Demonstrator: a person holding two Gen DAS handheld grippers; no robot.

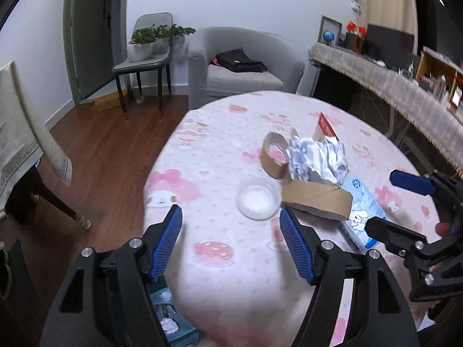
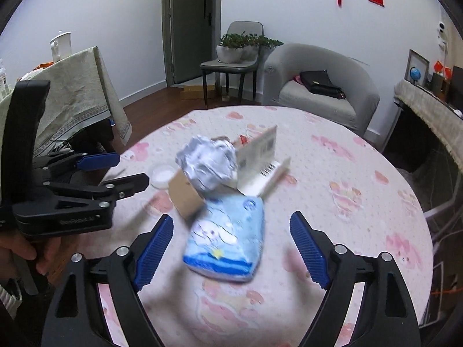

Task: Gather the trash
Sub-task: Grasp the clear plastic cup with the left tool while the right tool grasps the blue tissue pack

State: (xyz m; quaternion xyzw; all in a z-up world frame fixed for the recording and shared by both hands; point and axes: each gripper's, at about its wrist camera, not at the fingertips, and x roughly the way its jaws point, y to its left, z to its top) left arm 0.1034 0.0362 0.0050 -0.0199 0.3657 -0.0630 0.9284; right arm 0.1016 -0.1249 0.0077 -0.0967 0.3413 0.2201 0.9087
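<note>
both grippers, left gripper point(image 1: 231, 243) and right gripper point(image 2: 231, 248), are hovering spread and empty, with crumpled paper point(image 1: 317, 159), tape roll point(image 1: 275, 156), tissue pack point(image 2: 228, 240) lying uncollected.

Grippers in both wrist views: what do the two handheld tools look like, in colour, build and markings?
Both look the same. The left gripper and right gripper each have matte black plastic arms with triangular cut-outs, silver round pivot bolts, and two fingers faced with blue ribbed pads. Seen from the right wrist view, the left tool's black clamp-like body bears small embossed lettering, too blurred to read. No cables show.
</note>
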